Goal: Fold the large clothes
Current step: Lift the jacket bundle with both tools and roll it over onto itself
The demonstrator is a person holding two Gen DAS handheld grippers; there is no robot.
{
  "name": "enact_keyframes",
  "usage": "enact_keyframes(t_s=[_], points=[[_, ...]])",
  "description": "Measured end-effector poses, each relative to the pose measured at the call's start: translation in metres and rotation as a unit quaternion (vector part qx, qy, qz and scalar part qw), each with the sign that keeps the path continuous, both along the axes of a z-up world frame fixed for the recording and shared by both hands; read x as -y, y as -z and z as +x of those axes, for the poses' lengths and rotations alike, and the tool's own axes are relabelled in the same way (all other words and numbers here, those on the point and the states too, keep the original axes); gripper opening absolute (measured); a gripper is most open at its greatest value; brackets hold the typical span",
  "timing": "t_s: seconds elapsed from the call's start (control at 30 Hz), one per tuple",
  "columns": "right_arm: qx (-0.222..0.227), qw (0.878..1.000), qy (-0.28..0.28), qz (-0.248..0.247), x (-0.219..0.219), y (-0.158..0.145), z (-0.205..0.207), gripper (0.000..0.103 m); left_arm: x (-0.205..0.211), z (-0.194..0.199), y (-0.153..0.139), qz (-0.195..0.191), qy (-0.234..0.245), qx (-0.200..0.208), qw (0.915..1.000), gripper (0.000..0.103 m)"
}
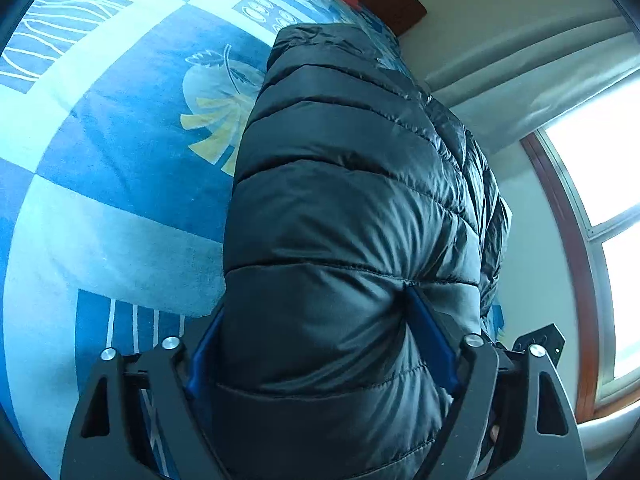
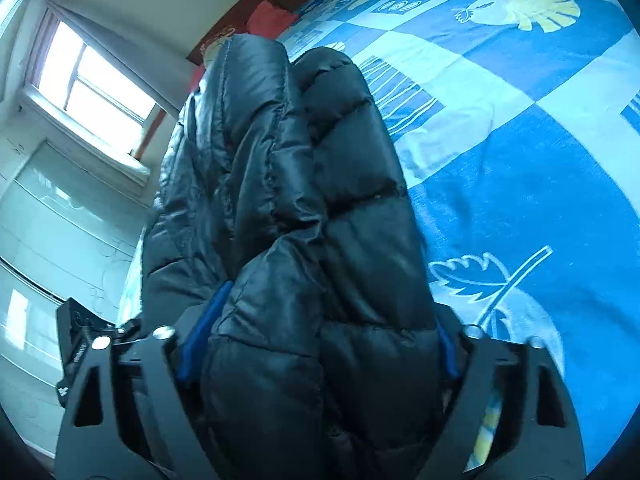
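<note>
While the jacket point(image 1: 344, 208) lies on the bed point(image 1: 120, 168), a thick fold of it is seen clamped in each gripper. At the left gripper point(image 1: 324, 344), the blue pads point(image 1: 434, 344) are set wide apart and pressed into the padded black fabric, which bulges between them and fills the gap. At the right gripper point(image 2: 316, 344), the pads point(image 2: 200, 332) are likewise spread wide, with bunched quilted layers point(image 2: 320, 240) gripped between them. From both wrist views the jacket is observed stretching away from the jaws over the blue-and-white patterned bedcover point(image 2: 520, 168). A red cloth point(image 2: 272, 18) is noted at the far end of the bed, beside a dark brown headboard point(image 1: 396, 4). A bright window point(image 2: 96, 80) with a curtain point(image 1: 520, 64) is recorded on the jacket's far side.
</note>
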State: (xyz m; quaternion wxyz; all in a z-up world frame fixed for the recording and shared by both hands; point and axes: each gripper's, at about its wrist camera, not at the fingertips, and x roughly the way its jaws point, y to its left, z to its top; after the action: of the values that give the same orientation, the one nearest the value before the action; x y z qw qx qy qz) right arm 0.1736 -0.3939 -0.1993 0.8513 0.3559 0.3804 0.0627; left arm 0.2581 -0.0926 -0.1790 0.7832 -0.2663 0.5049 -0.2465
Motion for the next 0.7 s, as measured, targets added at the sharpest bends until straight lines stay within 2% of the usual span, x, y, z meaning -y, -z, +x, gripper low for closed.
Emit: enact_keyframes(t_s=[0.13, 0.33, 0.43, 0.7], points=[[0.013, 1.0, -0.003, 0.018, -0.003, -0.001, -0.004, 0.061, 0.002, -0.005, -0.005, 0.004, -0.007, 0.008, 0.9999, 0.072], [0.046, 0.999, -0.014, 0.016, -0.019, -0.016, -0.002, 0.049, -0.013, -0.004, -0.019, 0.0, -0.006, 0.021, 0.9998, 0.067], [0.054, 0.998, -0.027, 0.021, -0.032, -0.021, 0.008, 0.048, -0.026, 0.002, -0.028, 0.005, -0.012, 0.035, 0.9993, 0.067], [0.066, 0.993, -0.084, 0.053, -0.101, -0.025, 0.074, 0.046, -0.09, 0.033, -0.043, 0.022, -0.062, 0.056, 0.9963, 0.067]])
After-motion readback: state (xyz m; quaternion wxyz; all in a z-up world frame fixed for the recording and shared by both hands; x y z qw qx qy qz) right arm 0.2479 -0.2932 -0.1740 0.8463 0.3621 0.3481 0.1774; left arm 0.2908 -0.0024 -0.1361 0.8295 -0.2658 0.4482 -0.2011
